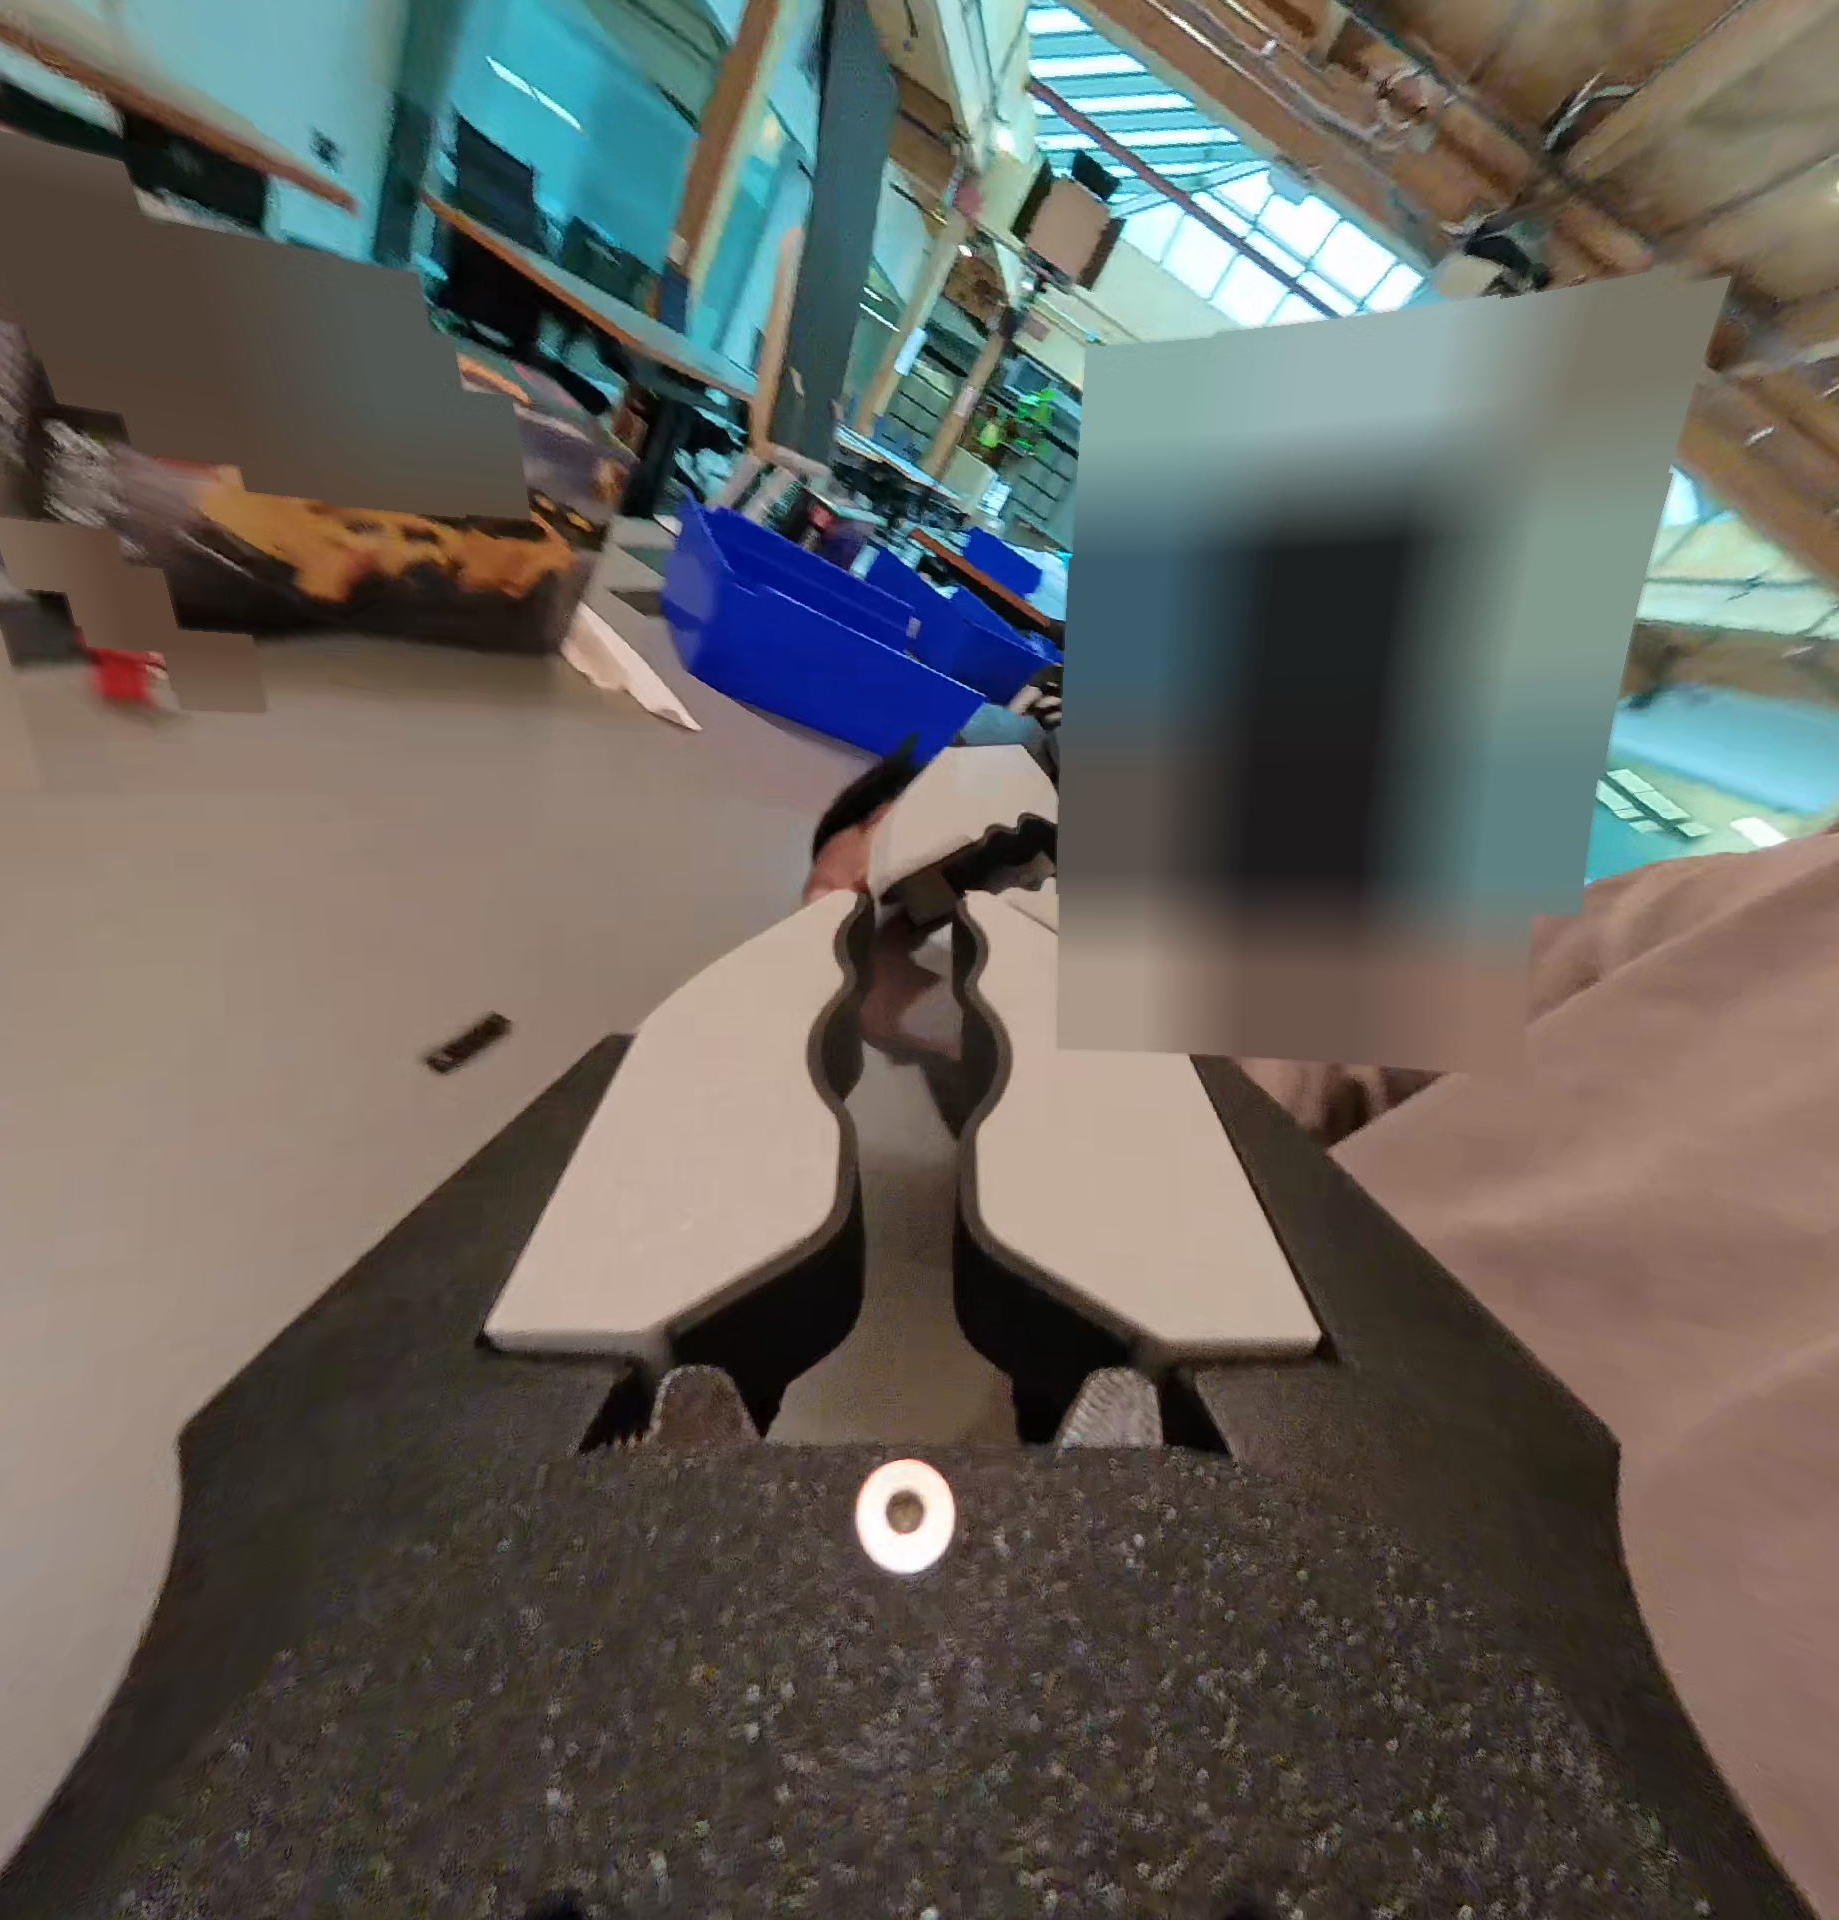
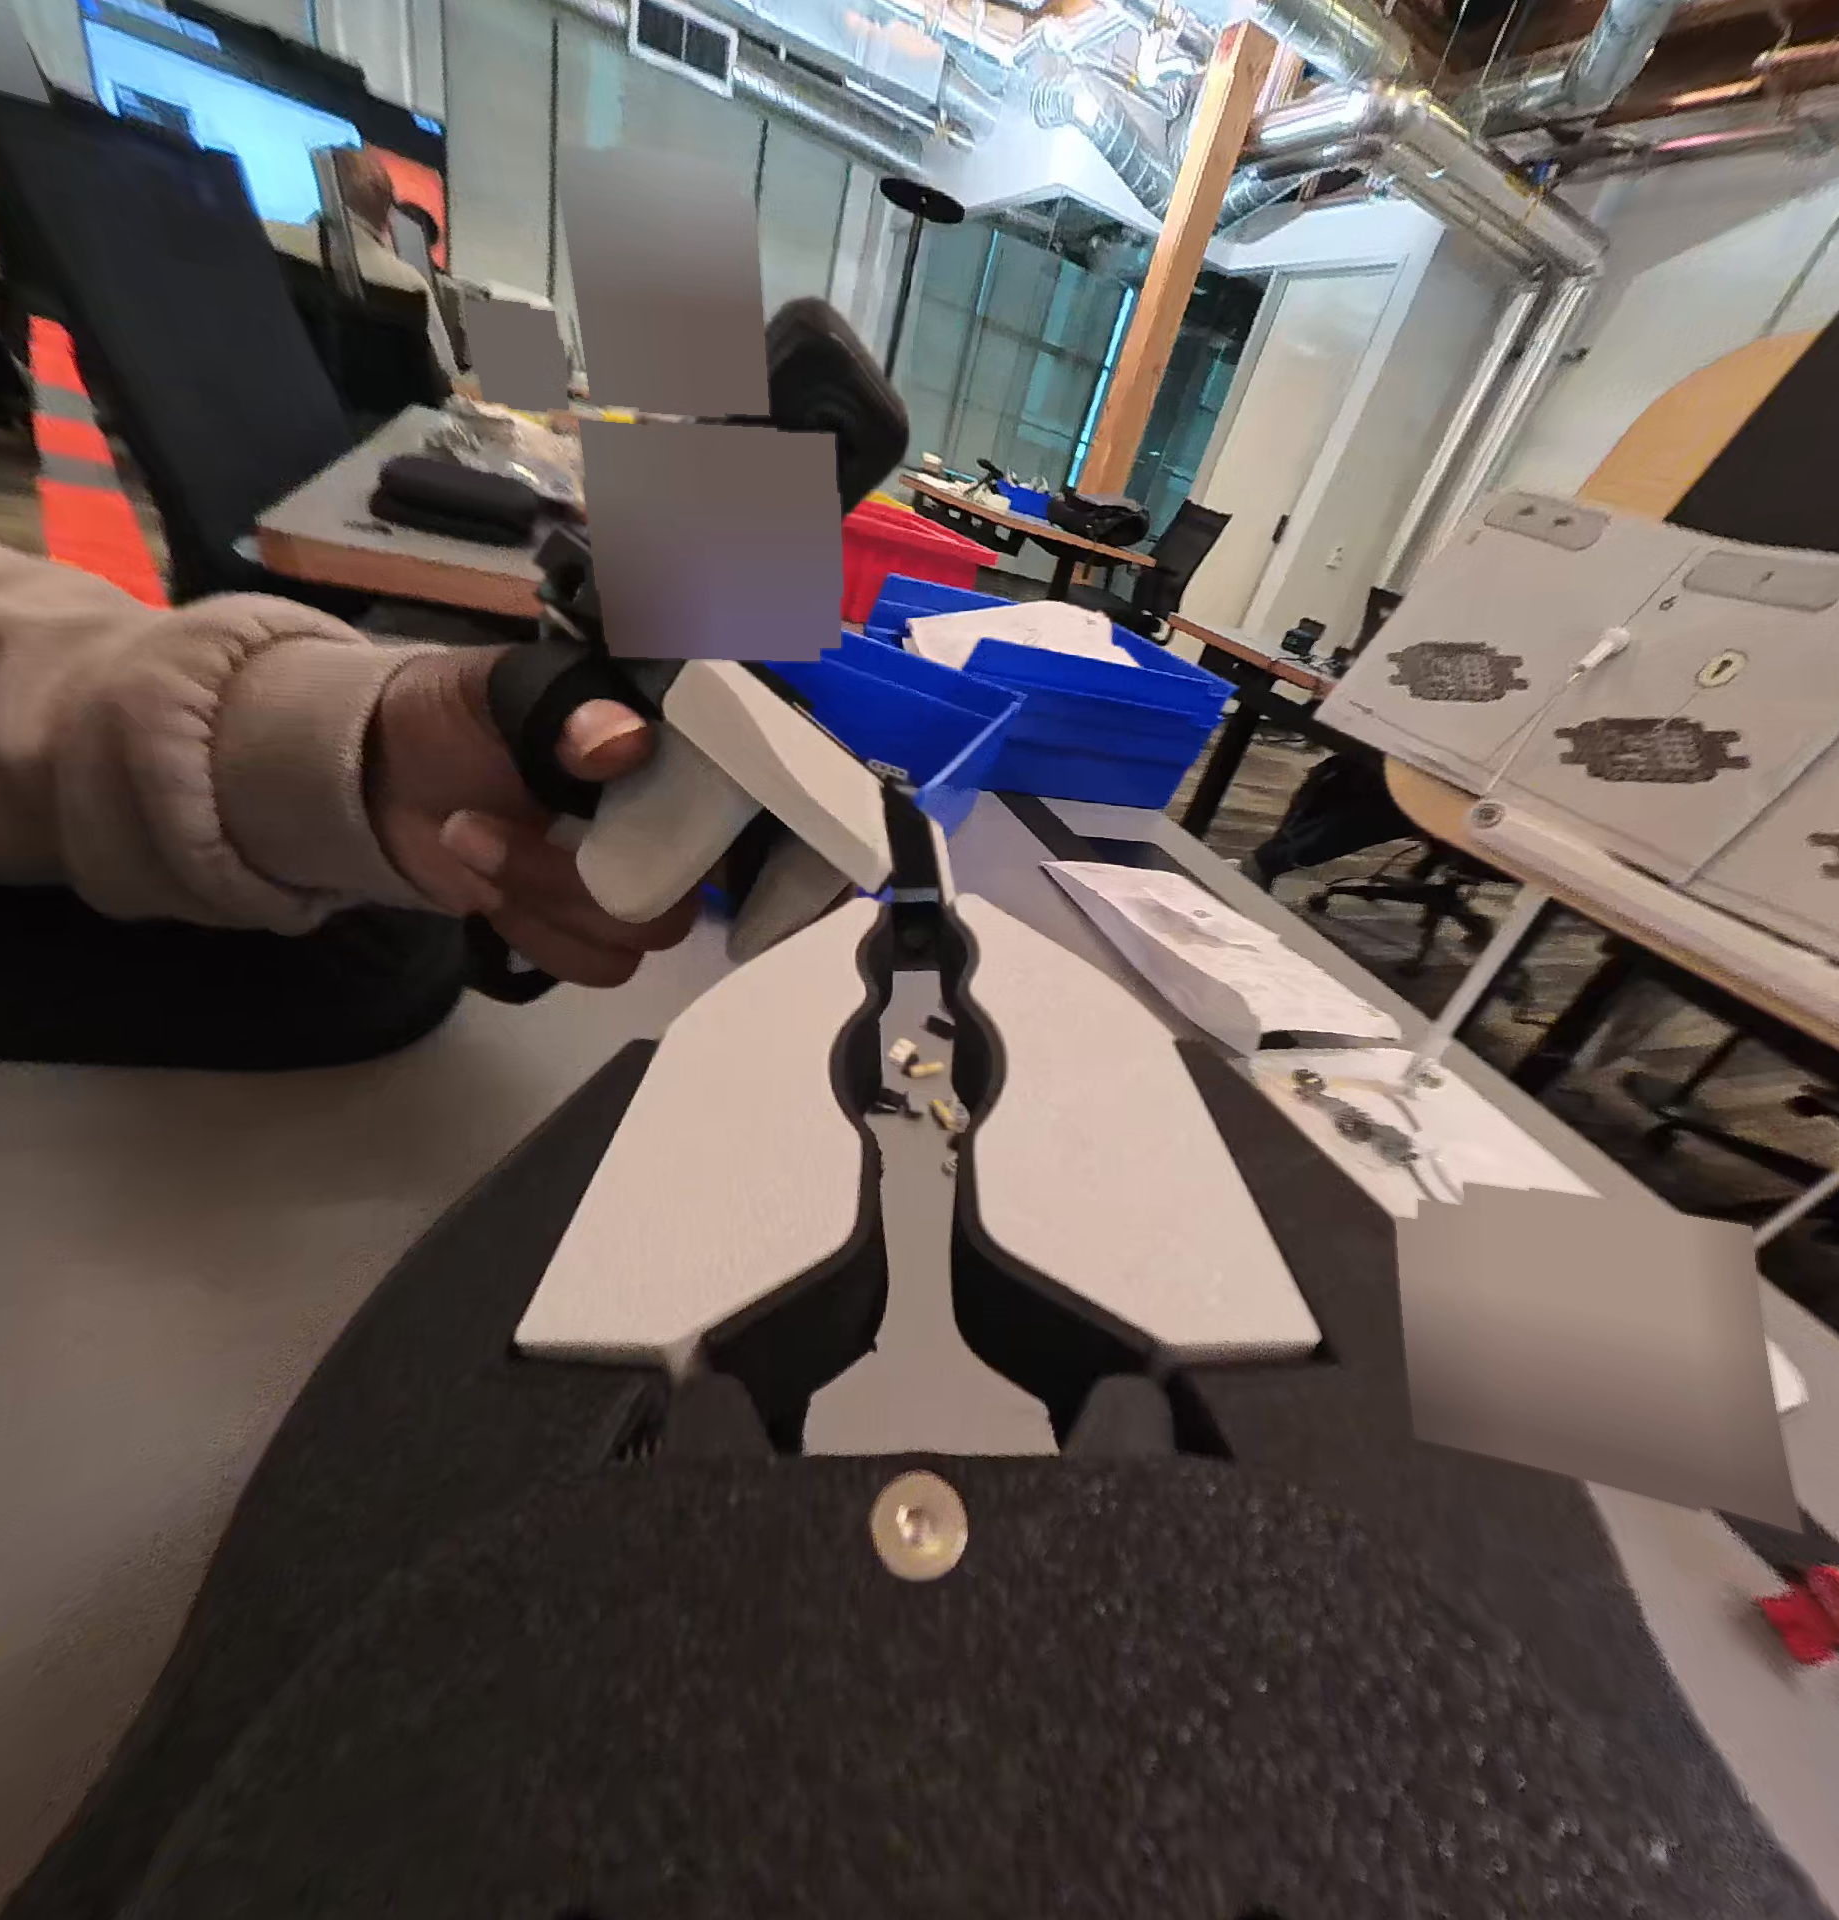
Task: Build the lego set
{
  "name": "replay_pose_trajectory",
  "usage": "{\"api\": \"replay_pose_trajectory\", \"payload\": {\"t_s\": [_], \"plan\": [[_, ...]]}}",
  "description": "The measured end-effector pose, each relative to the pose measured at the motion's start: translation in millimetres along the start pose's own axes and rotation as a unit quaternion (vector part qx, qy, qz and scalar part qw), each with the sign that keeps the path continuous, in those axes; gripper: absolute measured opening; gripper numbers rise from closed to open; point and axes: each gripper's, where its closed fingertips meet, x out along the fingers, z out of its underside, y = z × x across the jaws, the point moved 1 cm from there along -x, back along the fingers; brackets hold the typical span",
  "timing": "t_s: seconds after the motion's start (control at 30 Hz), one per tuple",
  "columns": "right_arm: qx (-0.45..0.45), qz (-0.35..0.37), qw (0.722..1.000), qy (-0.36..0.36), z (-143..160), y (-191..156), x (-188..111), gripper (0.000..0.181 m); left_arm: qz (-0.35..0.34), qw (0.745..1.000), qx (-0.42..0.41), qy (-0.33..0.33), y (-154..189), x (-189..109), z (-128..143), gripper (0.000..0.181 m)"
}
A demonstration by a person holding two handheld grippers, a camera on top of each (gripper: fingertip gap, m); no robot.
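My right gripper (image 2: 915,920) is shut on a slim black lego piece (image 2: 907,852) with a blue band and holds it upright above the table. My left gripper (image 2: 873,857), held by a hand in a beige sleeve, comes in from the left and its fingertips close on the upper part of the same piece. In the left wrist view my left gripper (image 1: 910,920) has its jaws almost together, with a dark blurred part between them, and the right gripper's white fingers (image 1: 956,821) lie just beyond. Several small loose lego parts (image 2: 920,1075) lie on the grey table below.
Blue bins (image 2: 1050,707) stand at the back of the table and also show in the left wrist view (image 1: 821,644). A folded paper sheet (image 2: 1206,956) and a clear bag of parts (image 2: 1362,1117) lie to the right. A small black part (image 1: 466,1042) lies to the left, and red parts (image 2: 1819,1621) at the right edge. Left and right tips are no more than a few centimetres apart.
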Motion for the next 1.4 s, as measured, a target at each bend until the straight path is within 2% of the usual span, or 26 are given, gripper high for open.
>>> {"api": "replay_pose_trajectory", "payload": {"t_s": [0.3, 0.37, 0.43, 0.57, 0.73, 0.8, 0.87, 1.0, 1.1, 1.17, 1.23, 1.3, 1.4], "plan": [[-0.101, 0.021, 0.994, -0.039, 13, -5, -2, 0.008, 0.06, 0.989, -0.131, -0.028, -3, 4, 13, 0.005], [-0.095, -0.025, 0.994, -0.056, 17, -12, -3, 0.015, 0.083, 0.984, -0.153, -0.048, -3, 2, 17, 0.005], [-0.078, -0.109, 0.987, -0.089, 22, -20, -7, 0.021, 0.106, 0.977, -0.164, -0.087, -2, 0, 23, 0.005], [-0.106, -0.238, 0.954, -0.152, 19, -21, -18, 0.021, 0.137, 0.96, -0.171, -0.172, 1, 1, 36, 0.005], [-0.184, -0.307, 0.909, -0.212, 24, -24, -20, 0.022, 0.153, 0.949, -0.169, -0.219, 2, 7, 40, 0.005], [-0.196, -0.309, 0.905, -0.218, 28, -24, -19, 0.018, 0.15, 0.946, -0.166, -0.234, 1, 9, 42, 0.004], [-0.183, -0.302, 0.911, -0.214, 30, -22, -19, 0.014, 0.149, 0.945, -0.177, -0.232, -3, 9, 42, 0.005], [-0.109, -0.232, 0.942, -0.217, 39, -6, -15, 0.013, 0.122, 0.955, -0.195, -0.186, -21, 14, 35, 0.006], [-0.021, -0.125, 0.956, -0.264, 64, 37, -16, 0.013, 0.042, 0.977, -0.159, -0.132, -52, 14, 24, 0.013], [0.062, -0.061, 0.948, -0.306, 93, 72, -24, 0.012, -0.022, 0.988, -0.1, -0.117, -70, 10, 23, 0.011], [0.136, -0.01, 0.927, -0.351, 128, 100, -32, 0.012, -0.081, 0.991, -0.04, -0.098, -83, 5, 20, 0.011], [0.173, 0.029, 0.906, -0.386, 157, 113, -36, 0.013, -0.111, 0.991, -0.011, -0.074, -85, 2, 16, 0.01], [0.215, 0.07, 0.877, -0.424, 183, 117, -41, 0.013, -0.14, 0.988, 0.014, -0.064, -83, -5, 16, 0.01]]}}
